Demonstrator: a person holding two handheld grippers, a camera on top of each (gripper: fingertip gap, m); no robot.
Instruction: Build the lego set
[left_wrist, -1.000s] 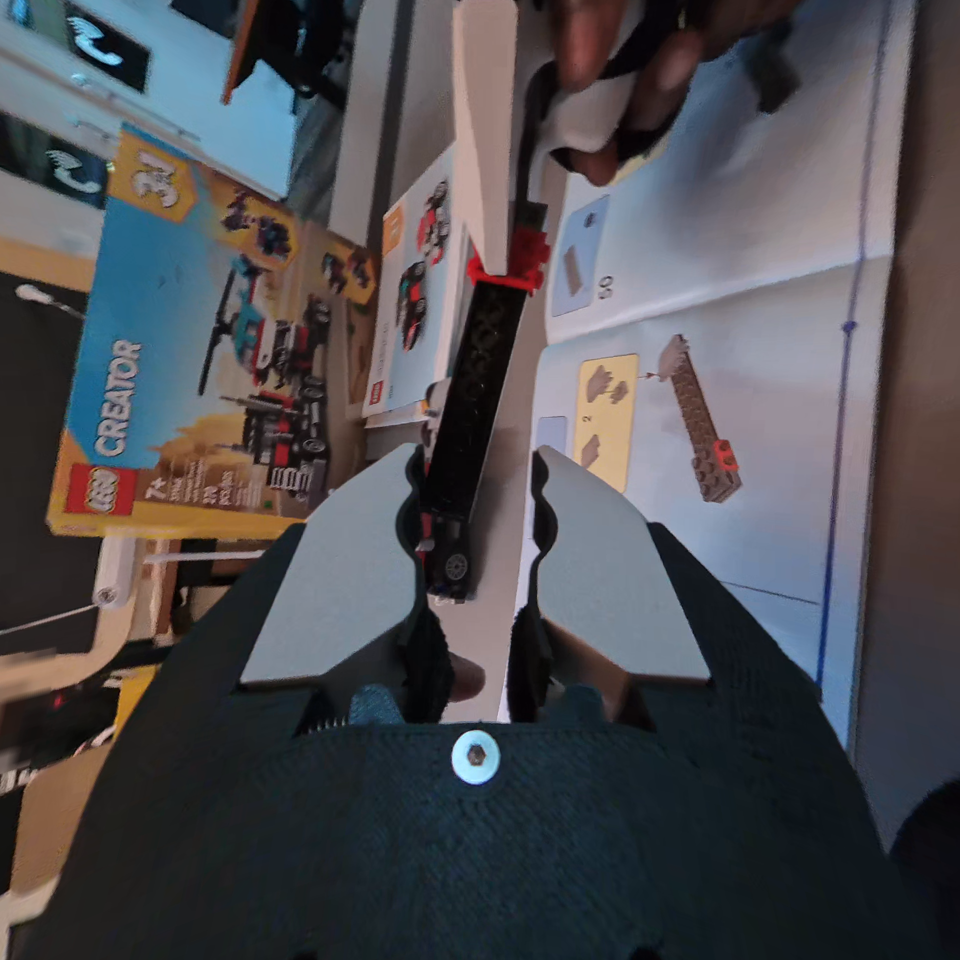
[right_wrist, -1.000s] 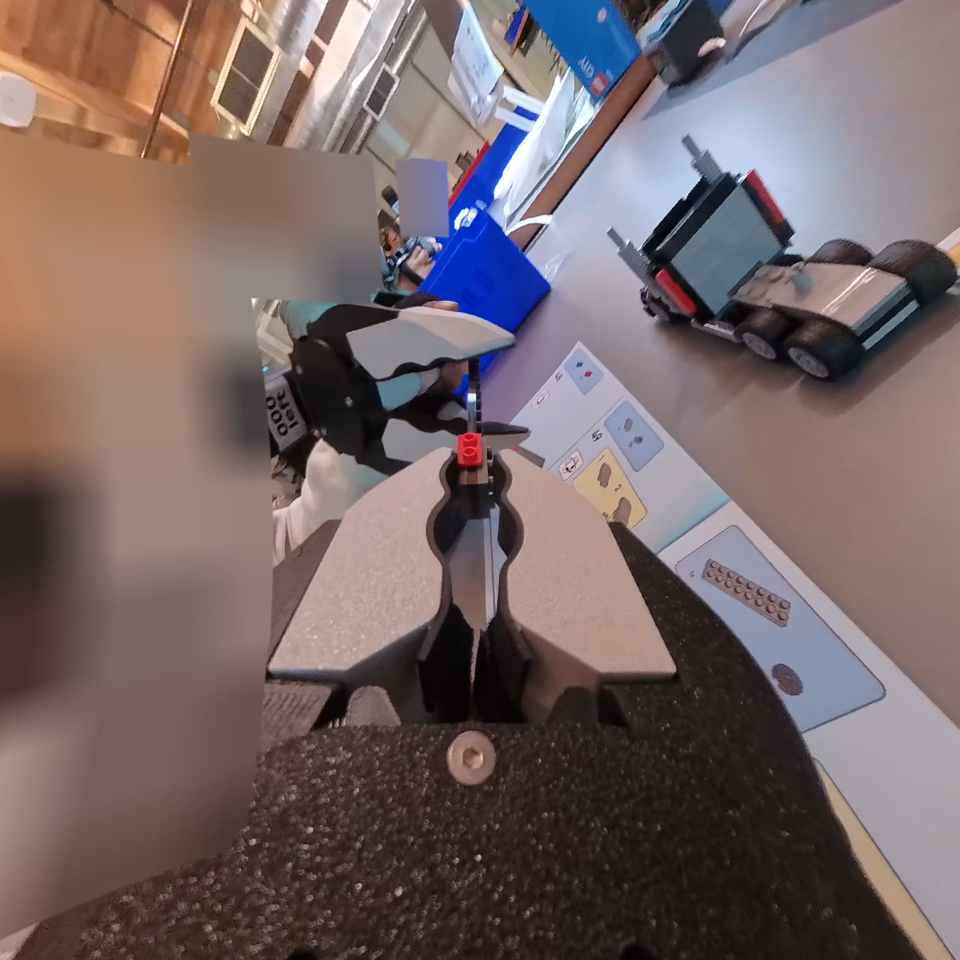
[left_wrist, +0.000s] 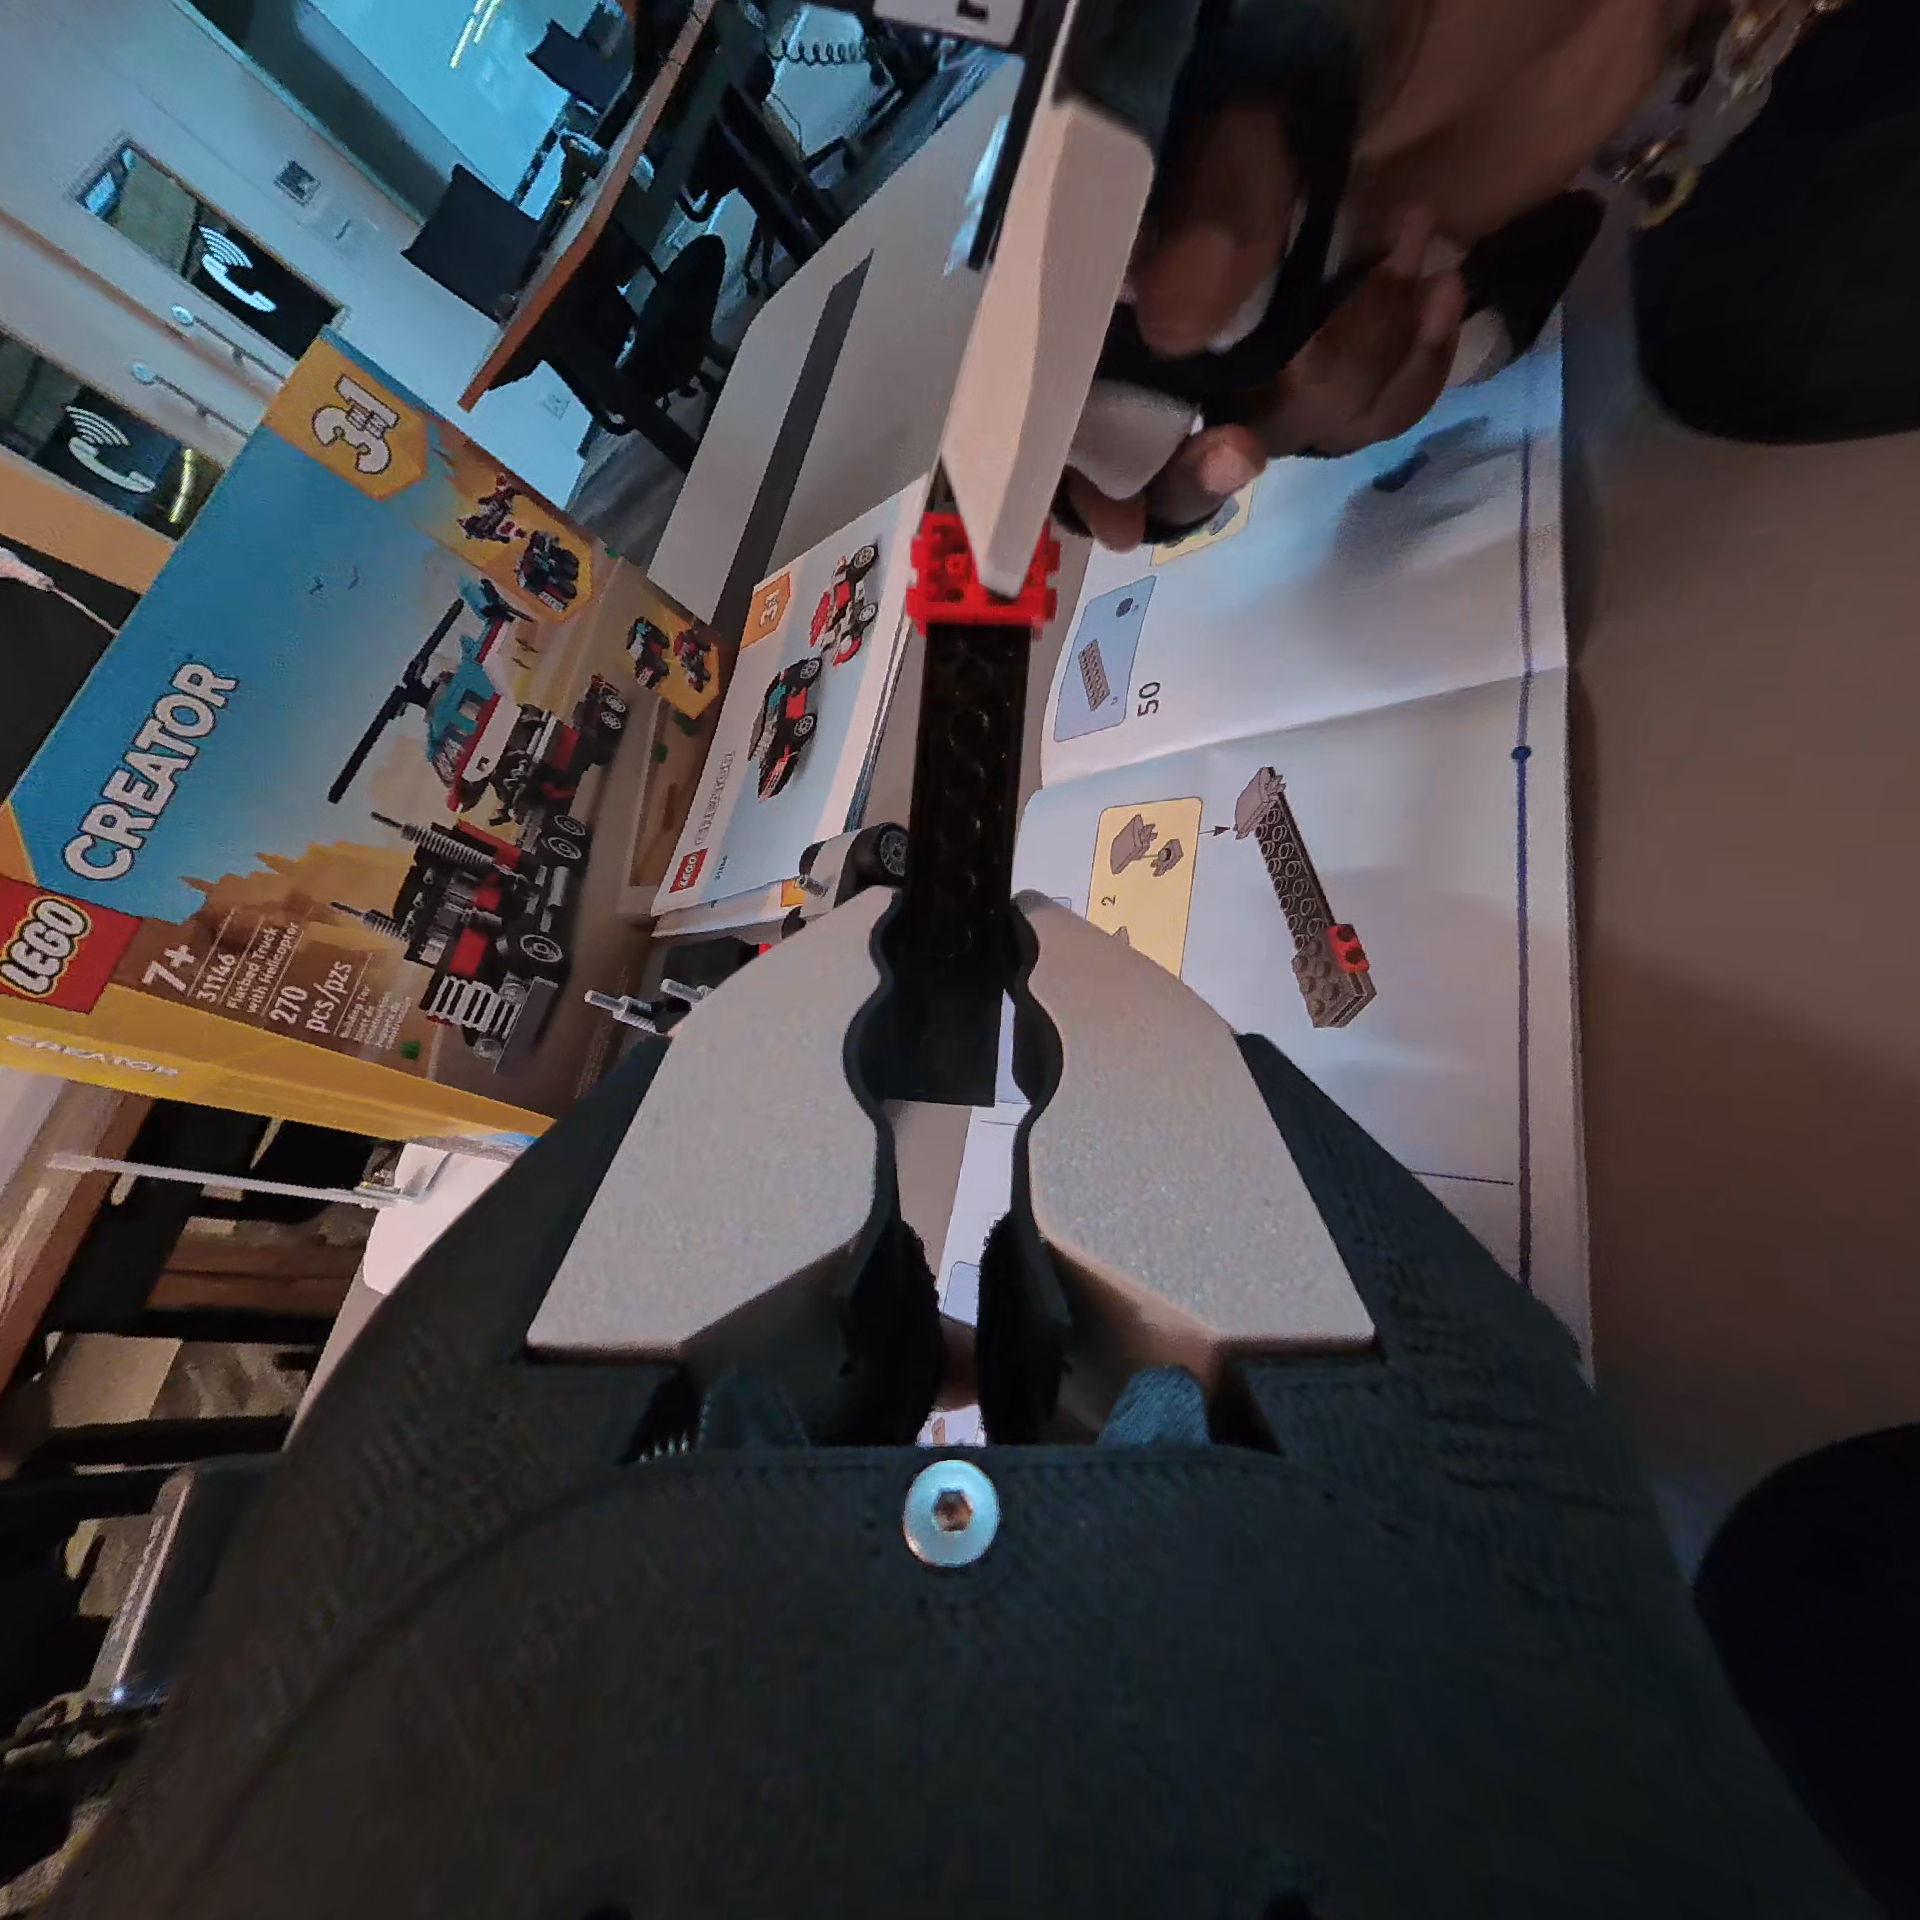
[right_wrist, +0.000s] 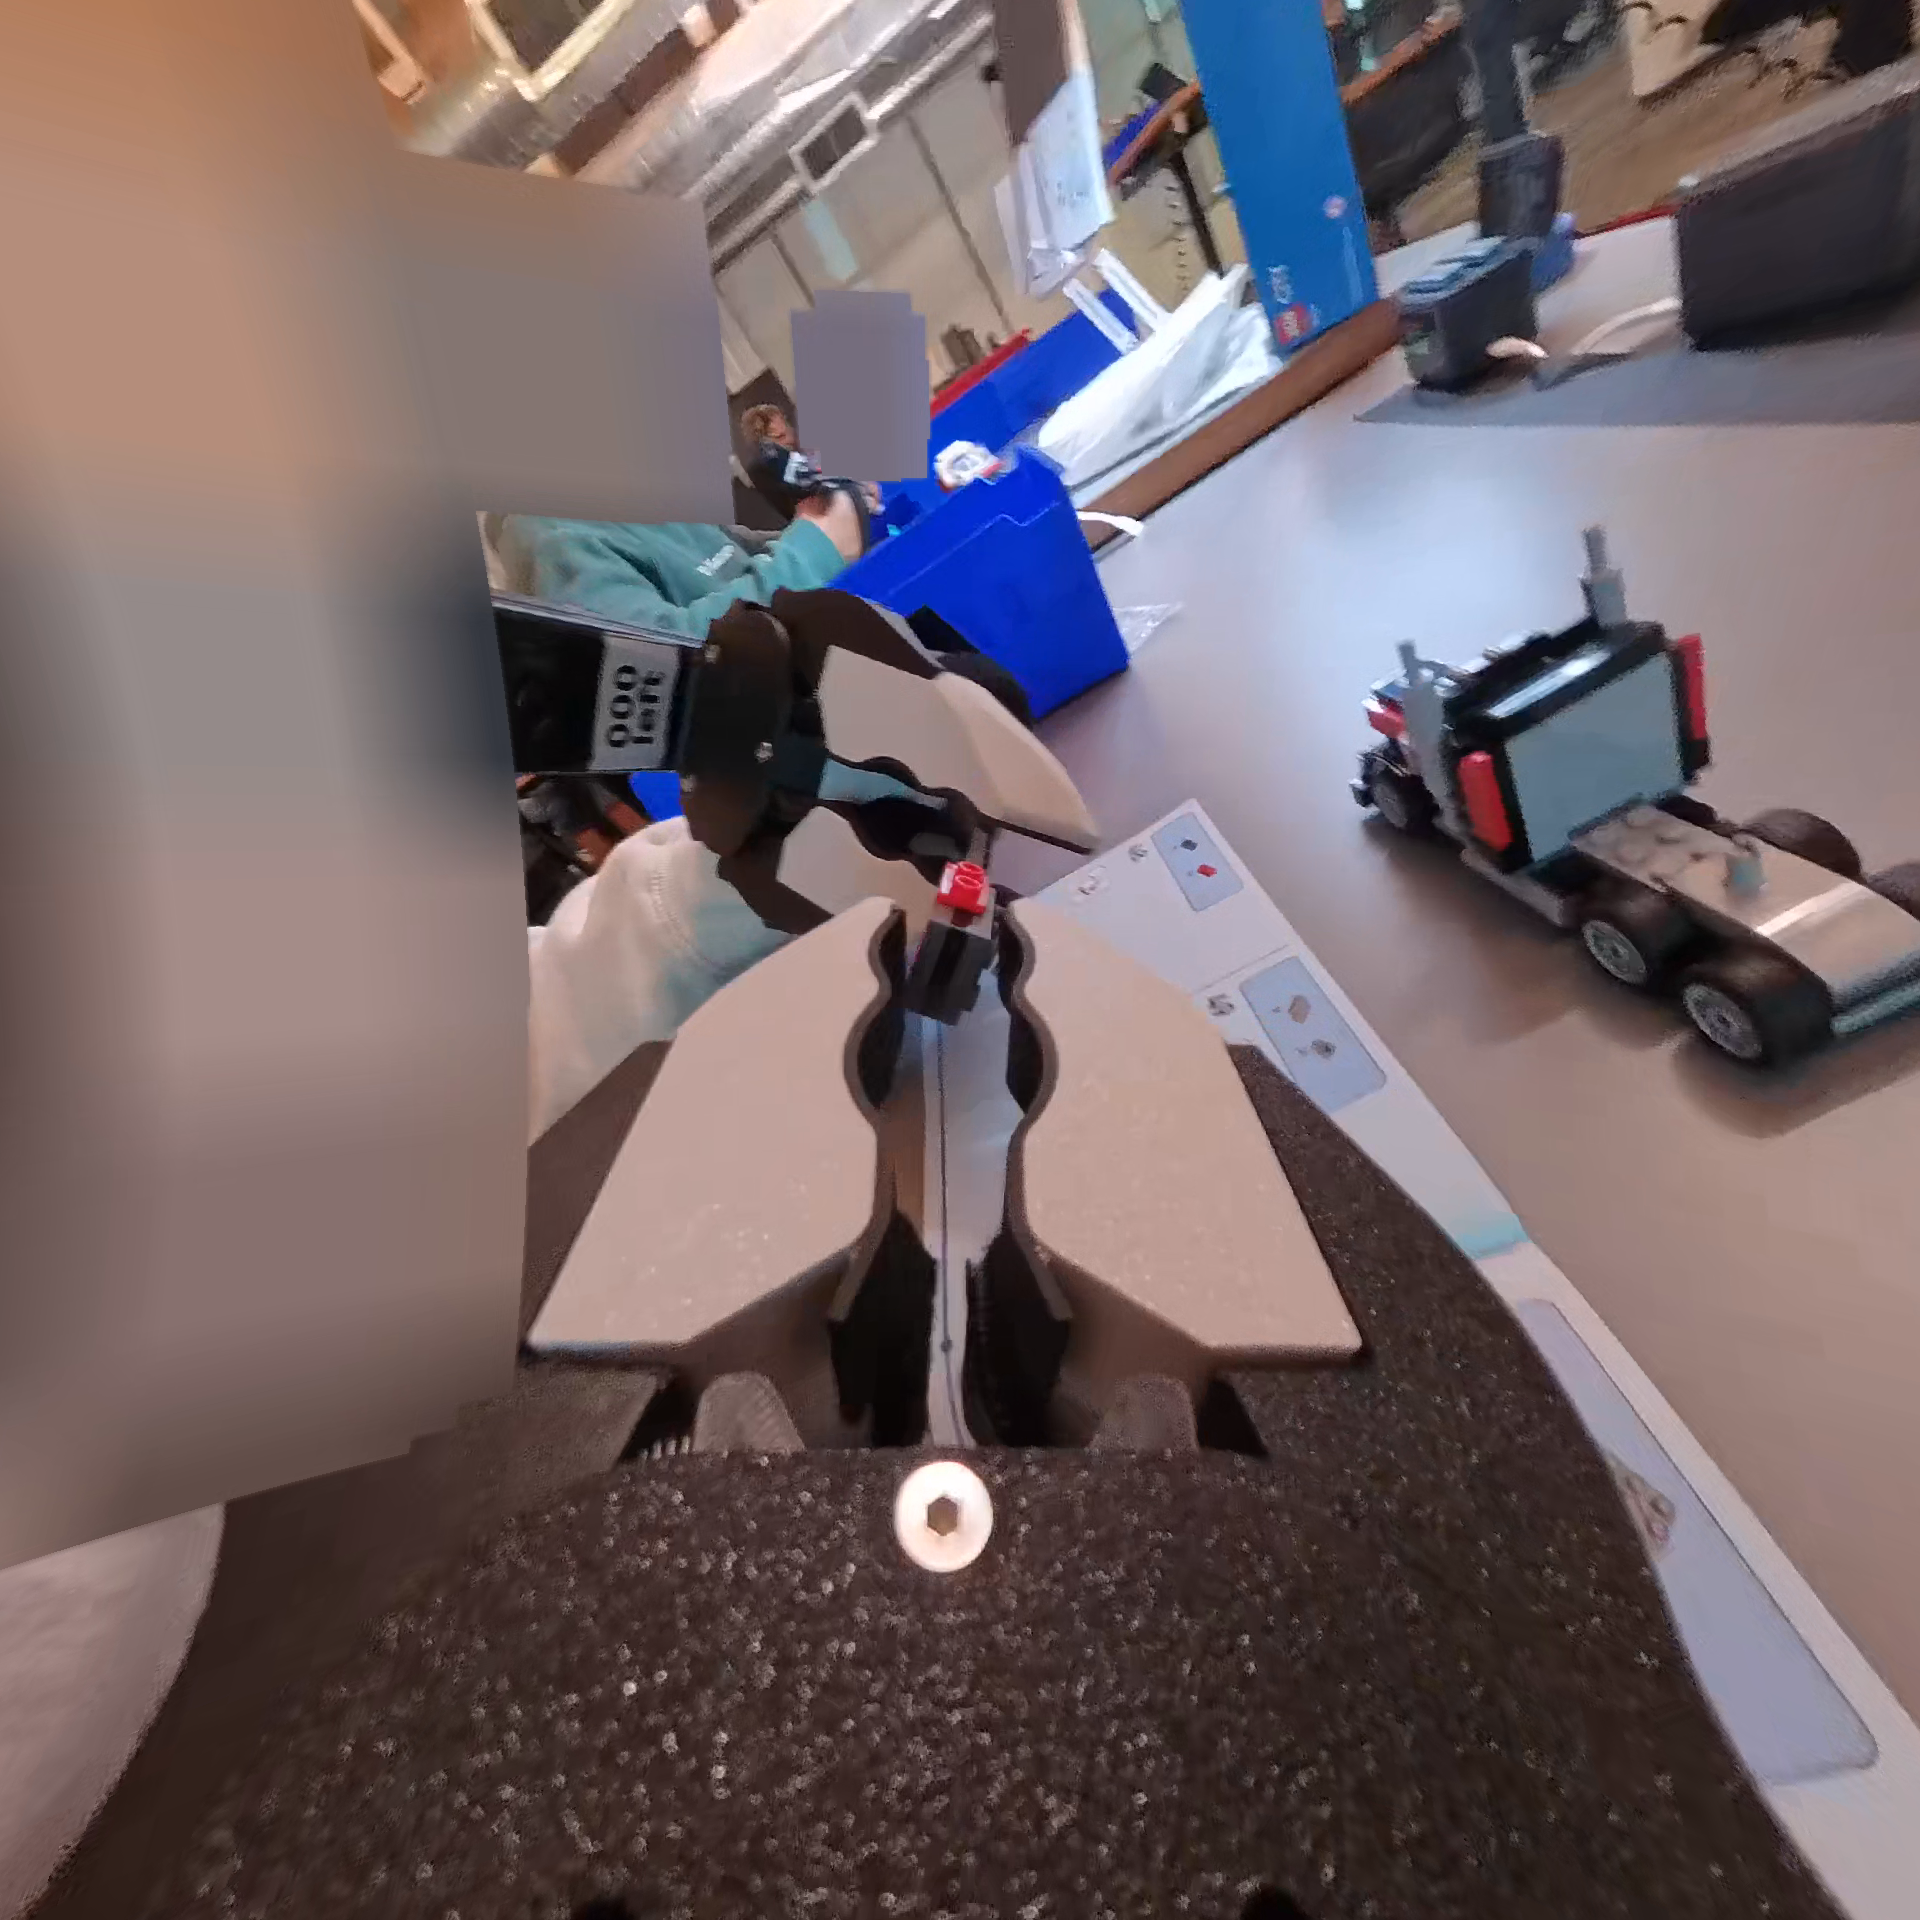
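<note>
A long black lego plate (left_wrist: 961, 779) with red bricks (left_wrist: 940, 582) at its far end is held in the air between both grippers, above the open instruction booklet (left_wrist: 1351, 831). My left gripper (left_wrist: 951, 914) is shut on the plate's near end. My right gripper (right_wrist: 951, 914) is shut on the other end, where a red brick (right_wrist: 961, 888) sits on the dark plate end. In the left wrist view one white finger (left_wrist: 1039, 343) of the right gripper reaches the red bricks, with a person's hand behind it. The left gripper (right_wrist: 997, 831) also shows in the right wrist view.
The lego set box (left_wrist: 260, 727) and a smaller booklet (left_wrist: 790, 727) lie to the left. A built black and grey truck (right_wrist: 1621, 831) stands on the grey table (right_wrist: 1351, 520). A blue bin (right_wrist: 997, 603) and a seated person in a teal sleeve (right_wrist: 644, 571) are behind. My right fingertips sit around 5 centimetres from my left ones.
My left gripper was open around the plate's near end and is now shut on it. The right gripper's fingers stand a little wider apart, and the plate end has turned between them.
</note>
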